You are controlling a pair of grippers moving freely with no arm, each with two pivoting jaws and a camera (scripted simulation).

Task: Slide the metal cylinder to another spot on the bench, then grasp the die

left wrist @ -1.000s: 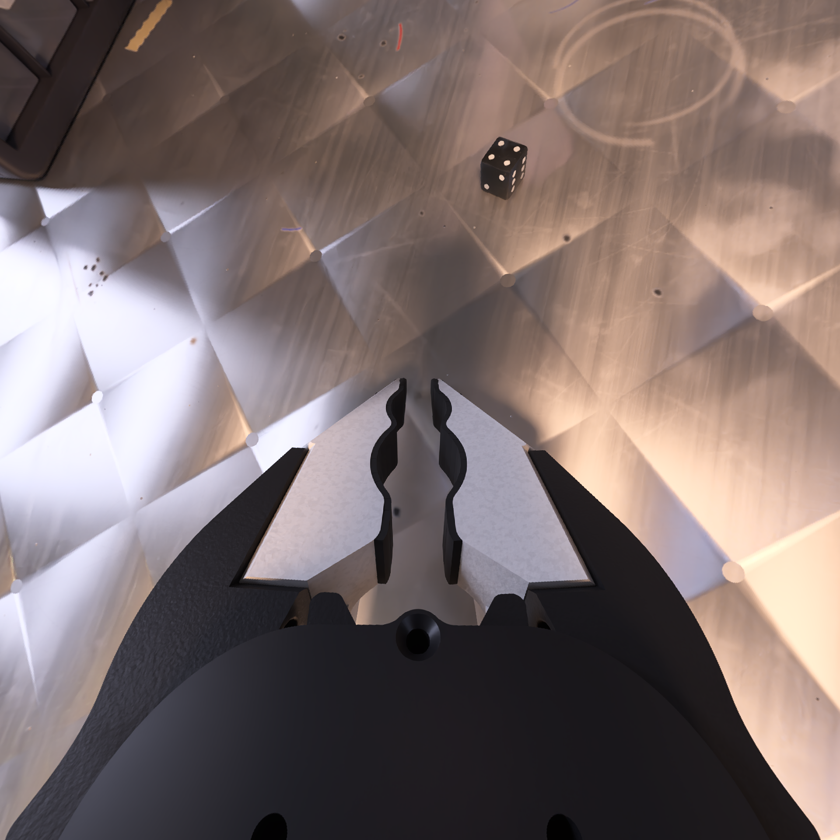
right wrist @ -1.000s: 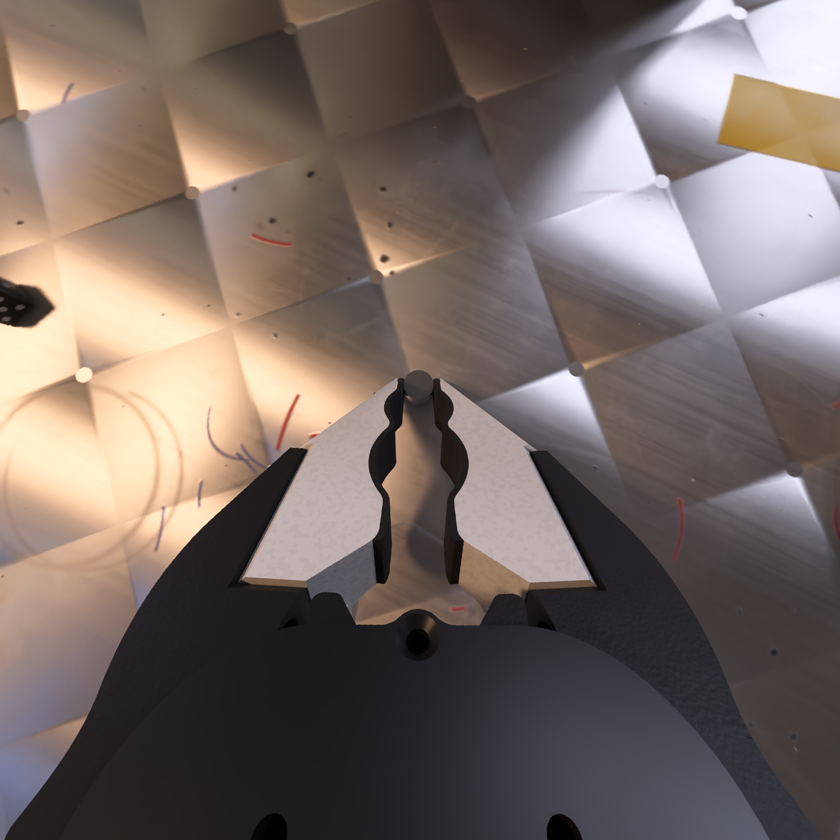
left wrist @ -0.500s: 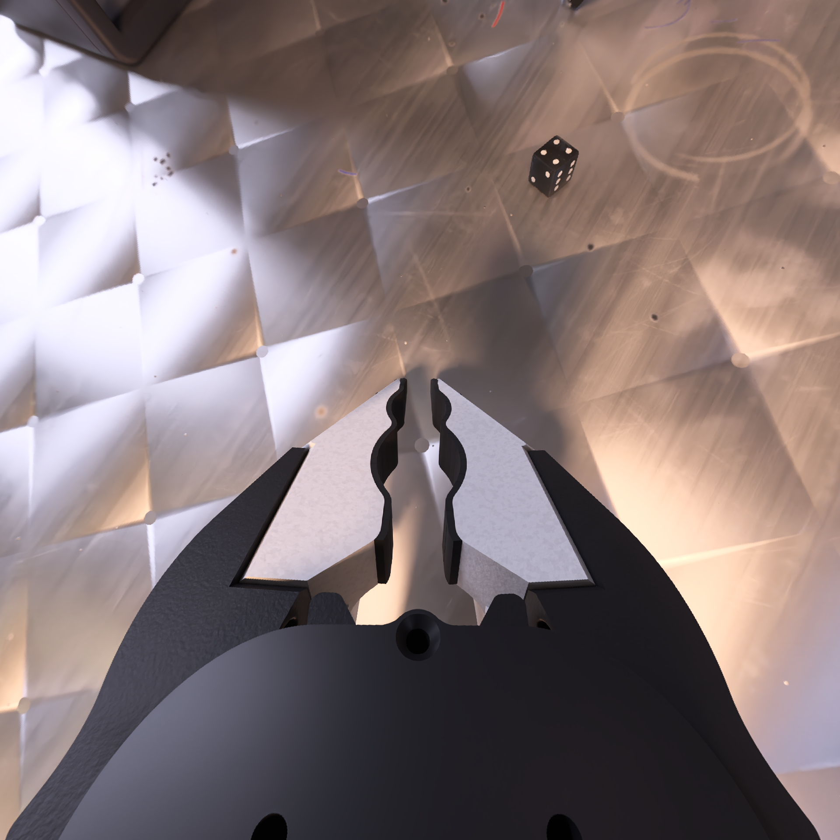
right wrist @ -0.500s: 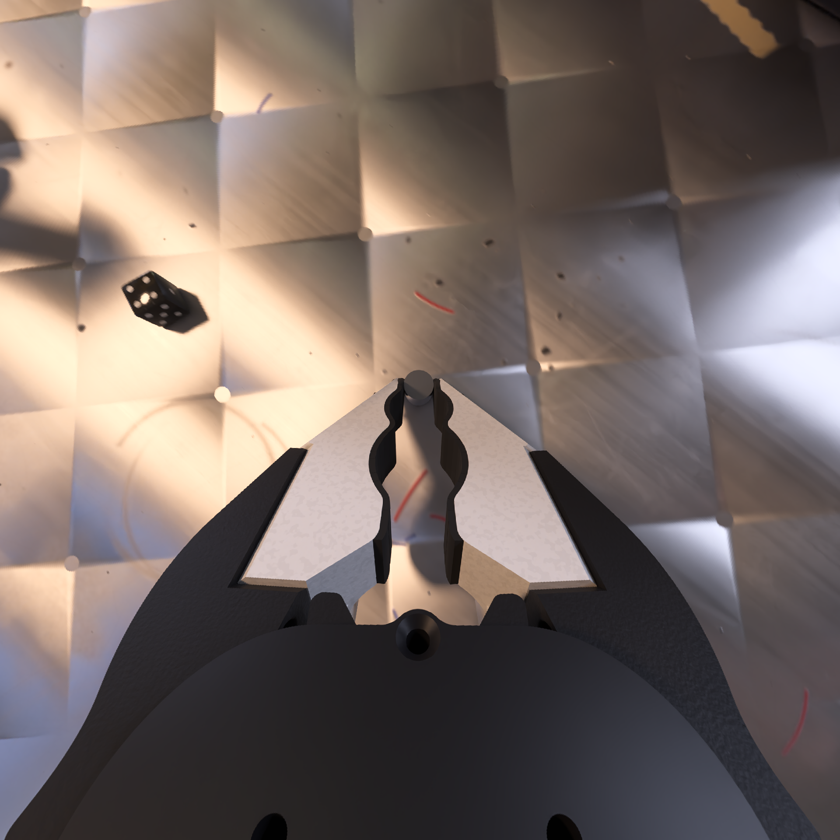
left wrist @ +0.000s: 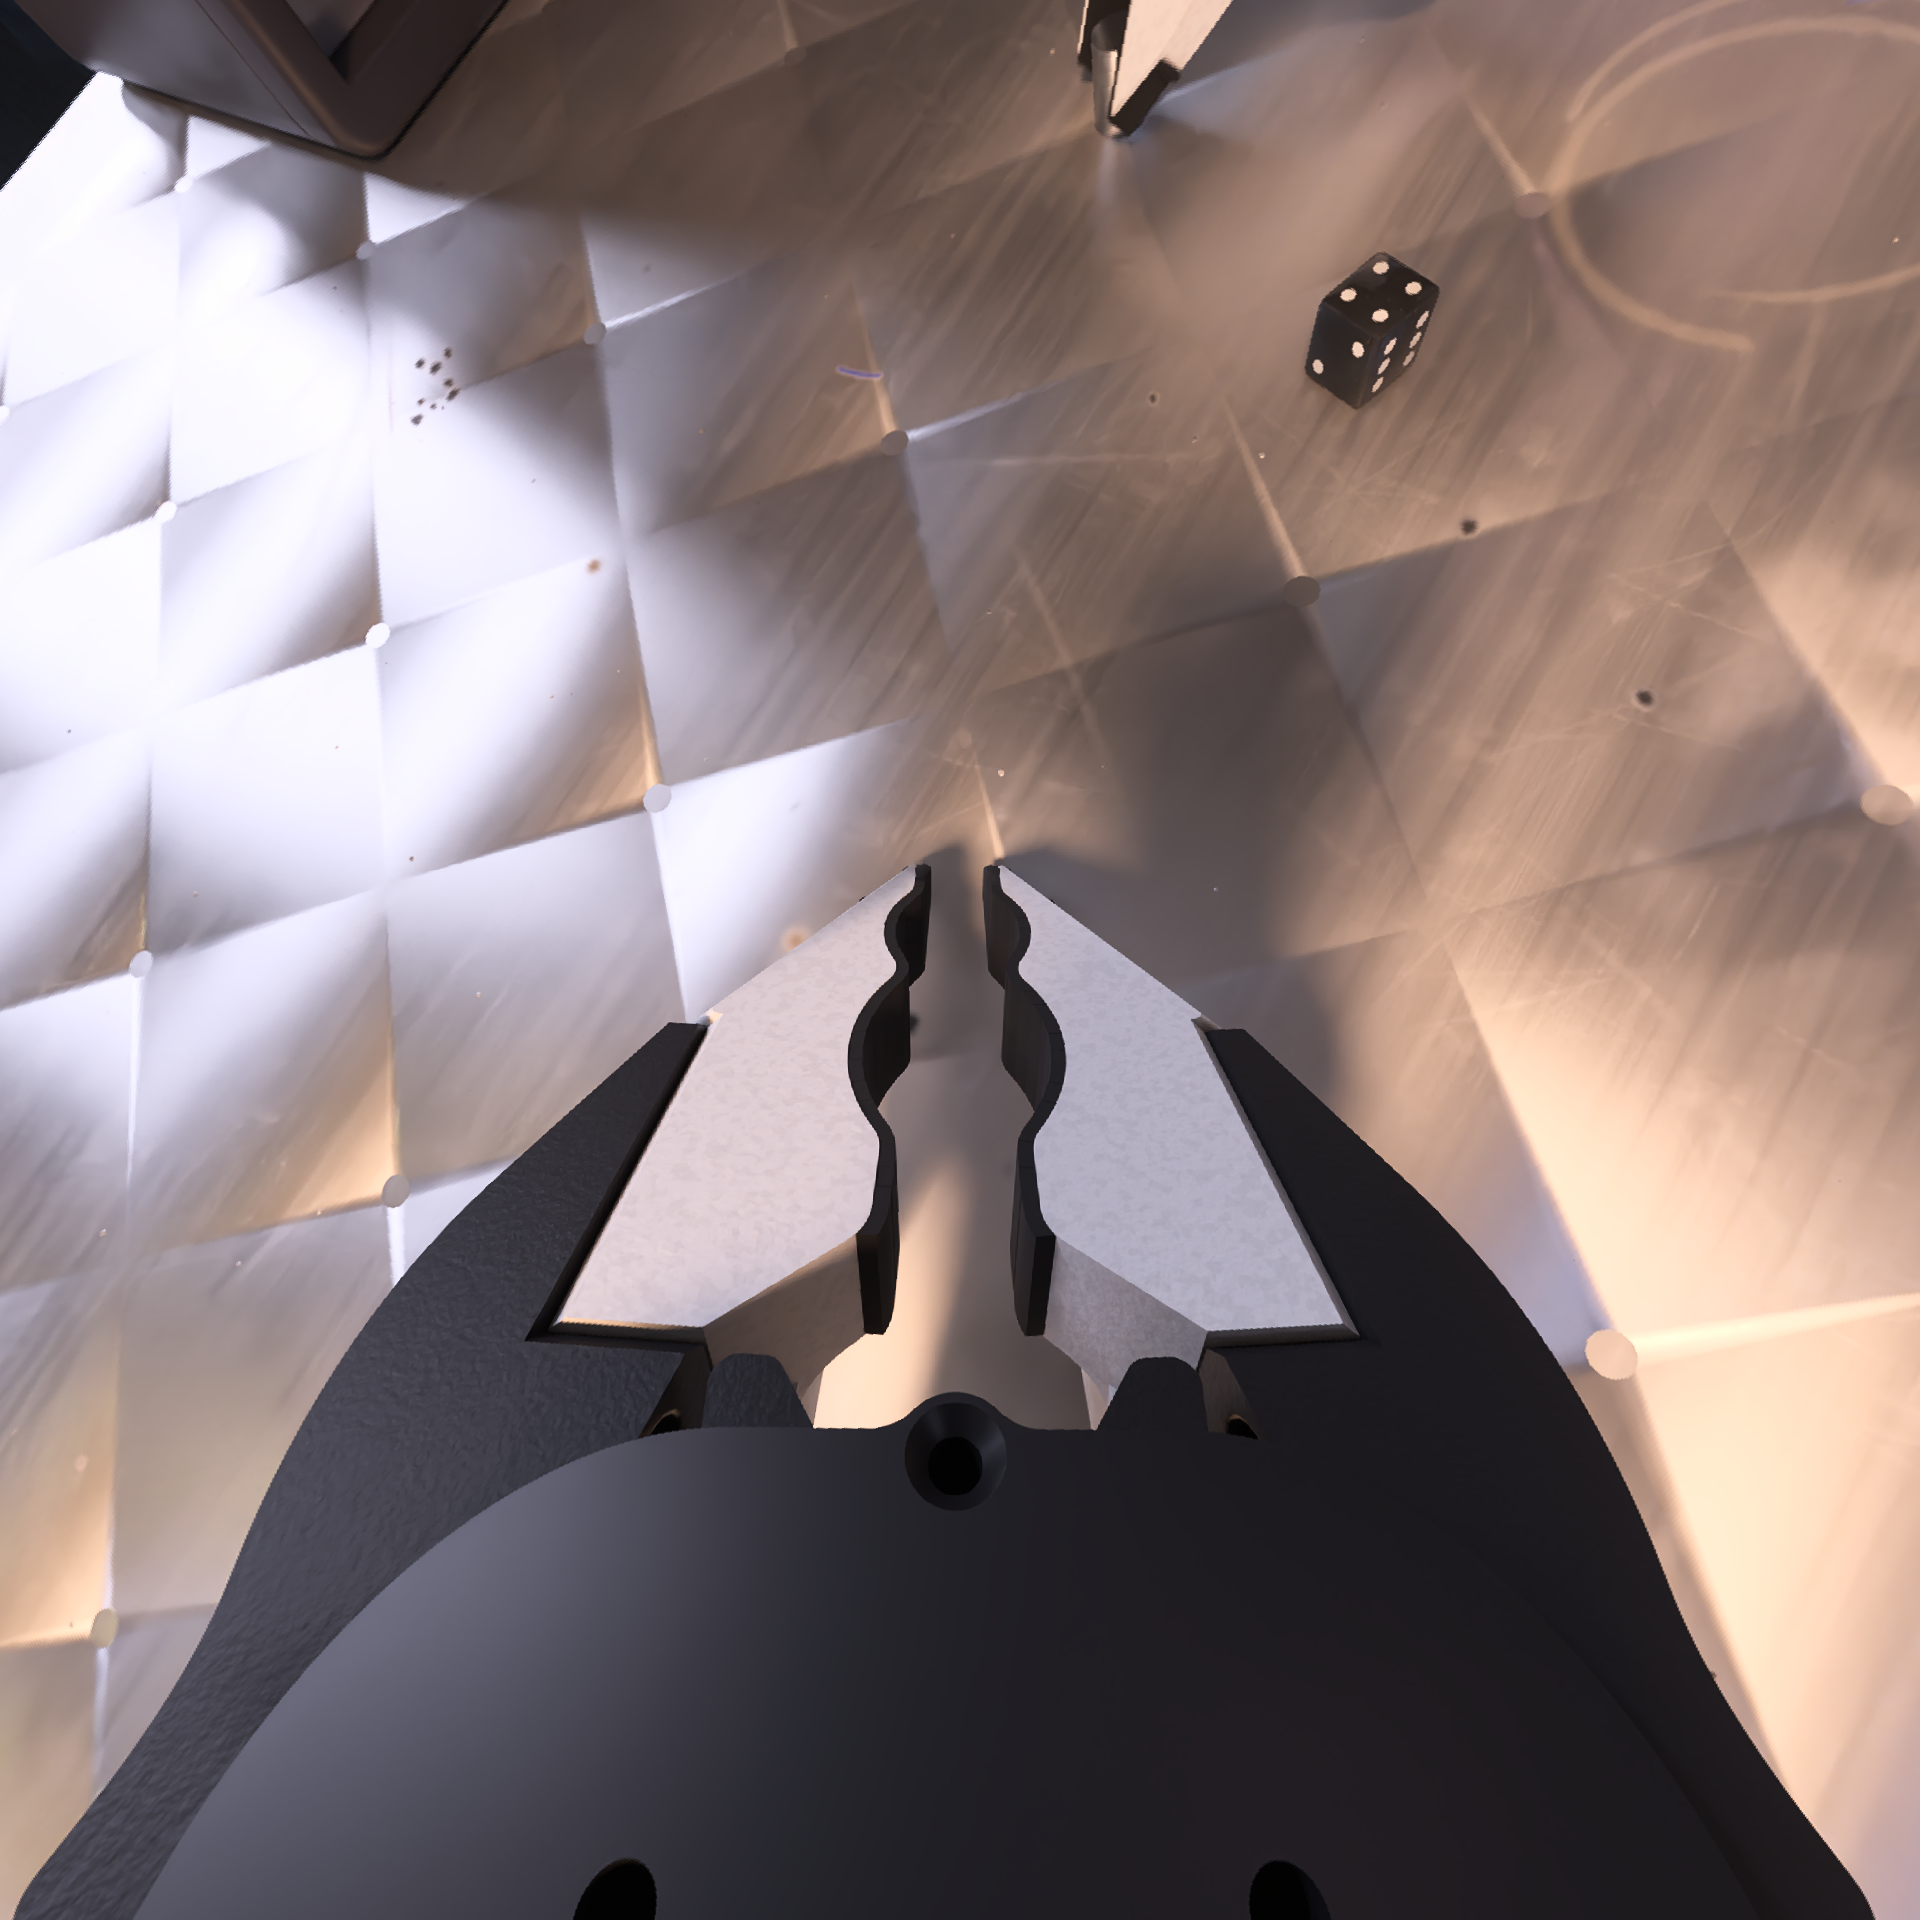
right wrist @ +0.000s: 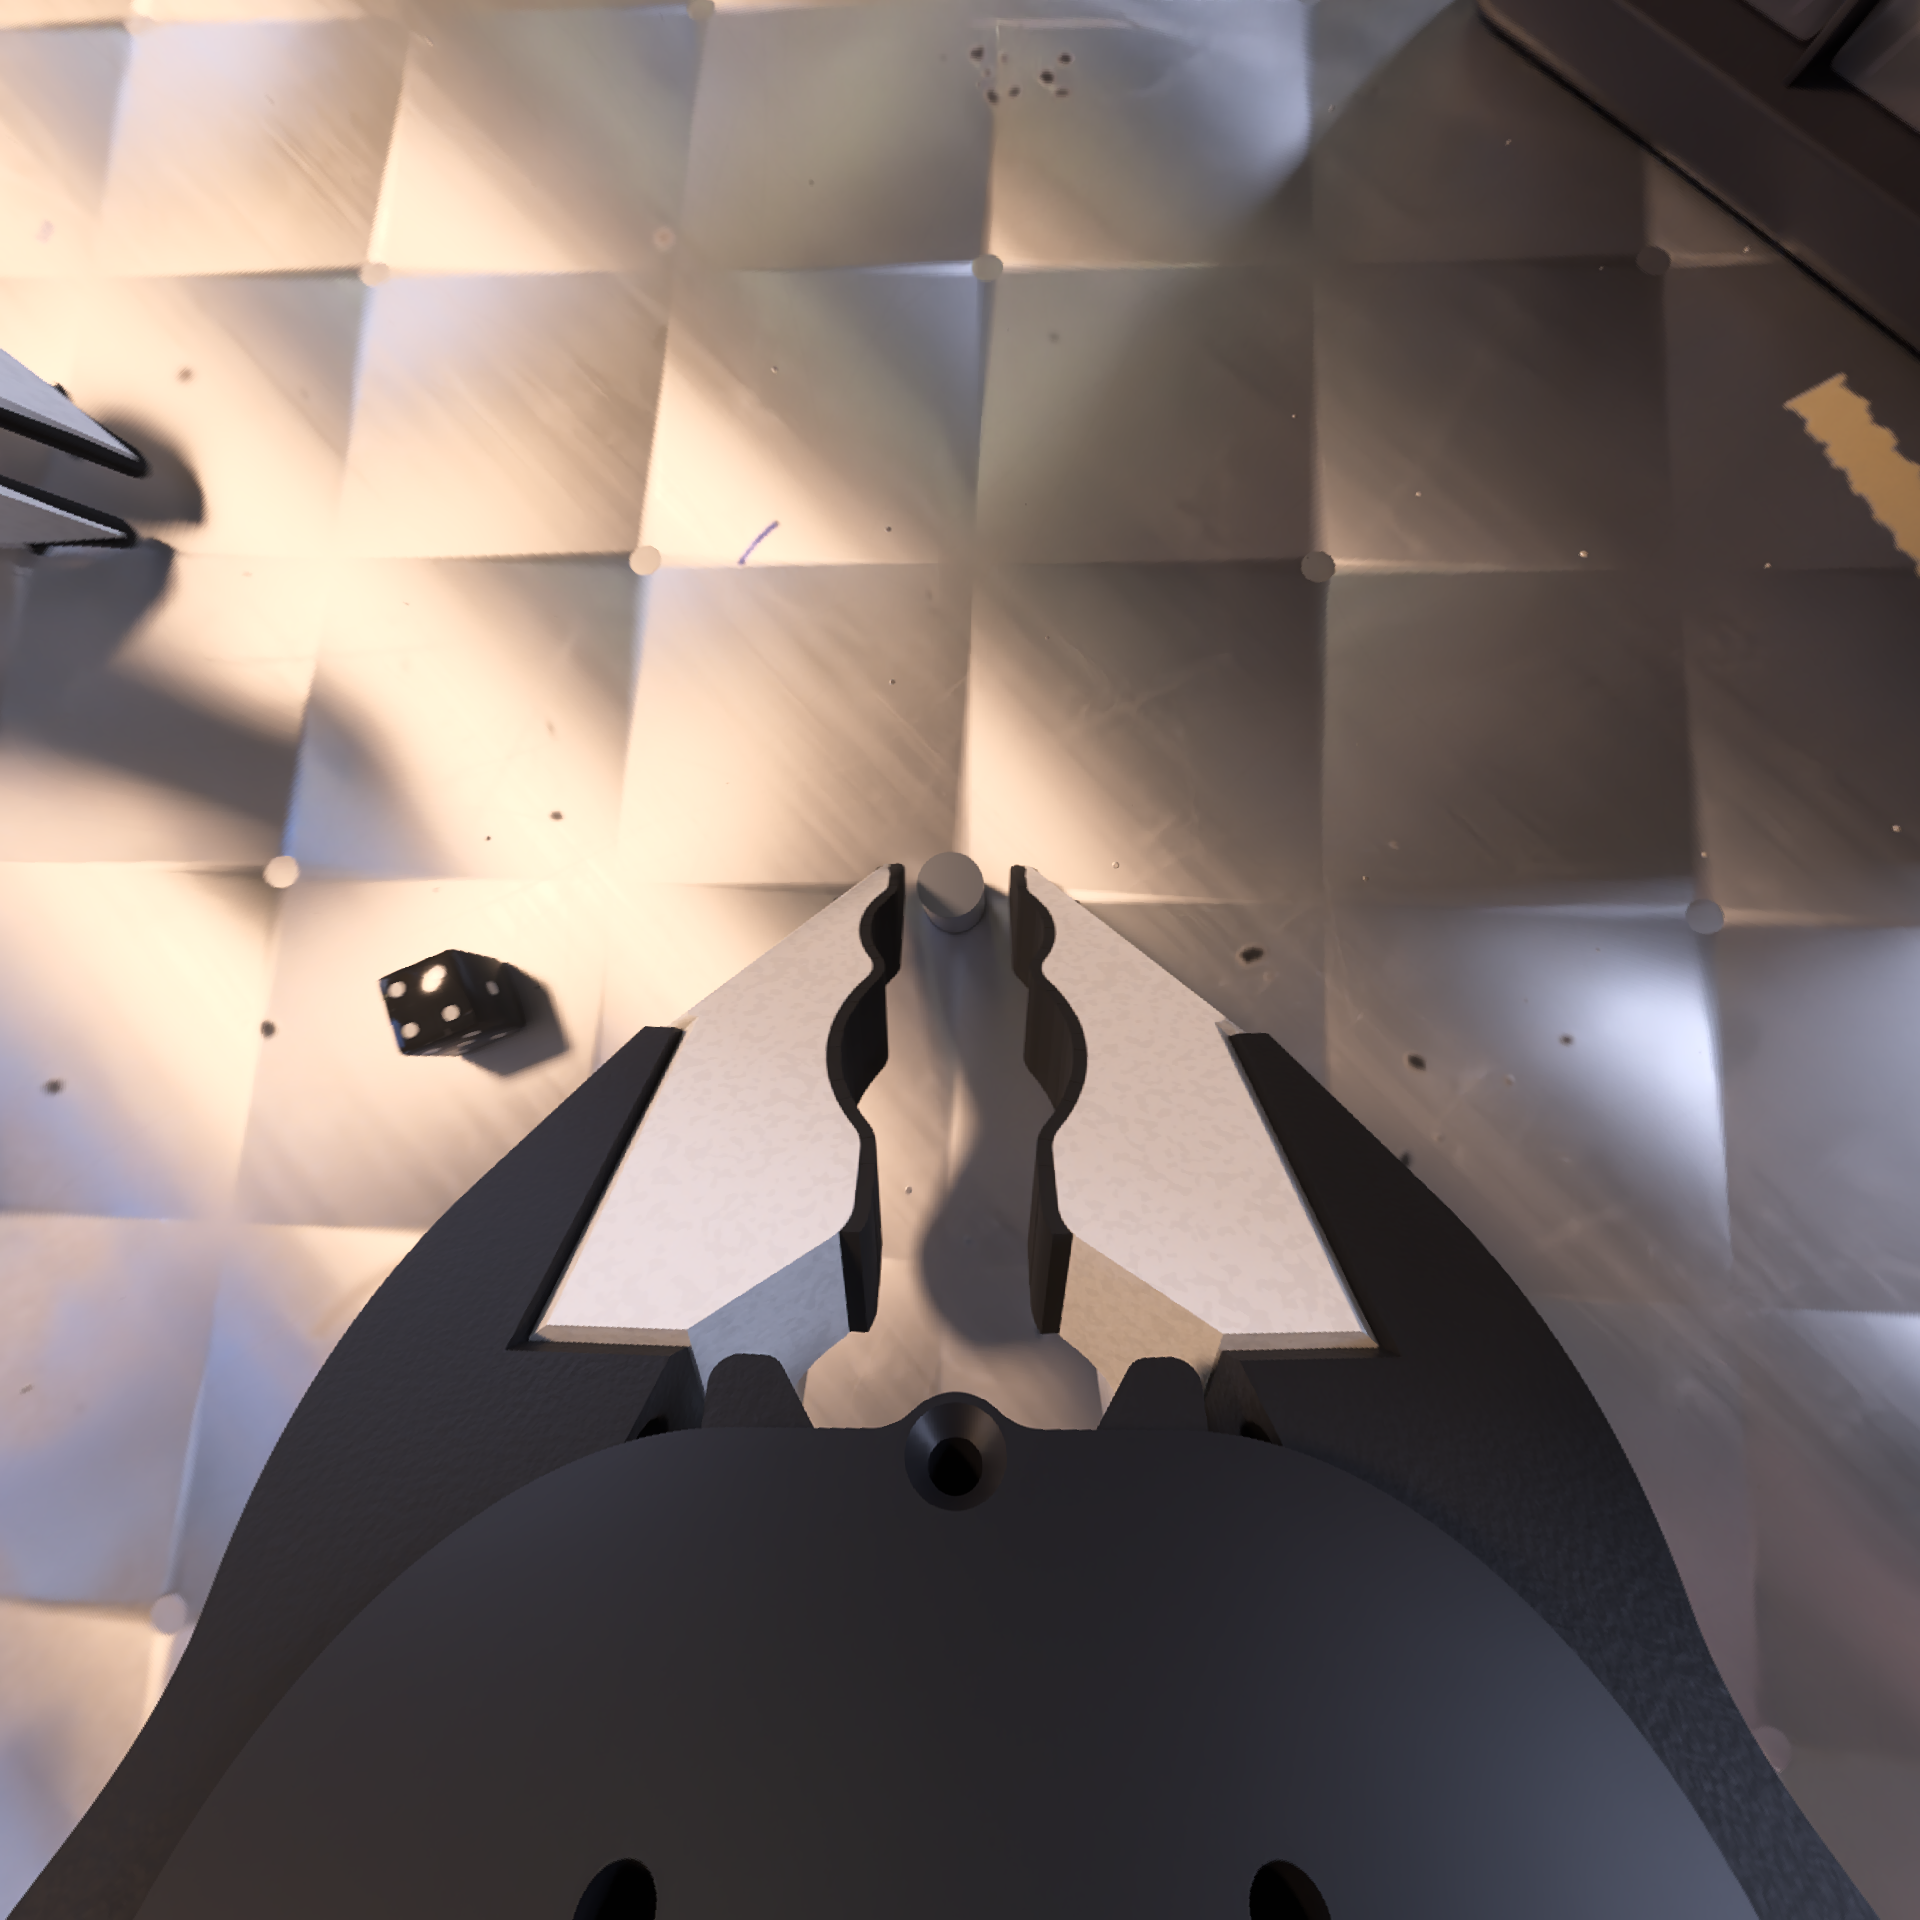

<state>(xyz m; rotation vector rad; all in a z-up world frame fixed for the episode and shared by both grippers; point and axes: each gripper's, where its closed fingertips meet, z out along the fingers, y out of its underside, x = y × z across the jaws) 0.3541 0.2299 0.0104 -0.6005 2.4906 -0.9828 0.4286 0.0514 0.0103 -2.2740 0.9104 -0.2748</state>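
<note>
The right gripper [right wrist: 953, 883] has its jaws loosened around the metal cylinder [right wrist: 950, 890], seemingly just released; the left gripper [left wrist: 956, 883], jaws nearly closed and empty, sits well short of the die [left wrist: 1371, 329].

The table [left wrist: 436, 665] is brushed metal, pressed into a quilted grid of squares with a small round stud [left wrist: 657, 799] at each crossing. Faint ring marks [left wrist: 1704, 177] curve across it at the upper right of the left wrist view, and a cluster of dark specks [left wrist: 434, 387] sits in the bright patch at upper left. A dark frame [left wrist: 312, 73] stands on the far corner. In the right wrist view a tan strip with a serrated edge [right wrist: 1860, 457] lies near that frame [right wrist: 1714, 114], and a short purple scratch [right wrist: 758, 540] marks a square.
</note>
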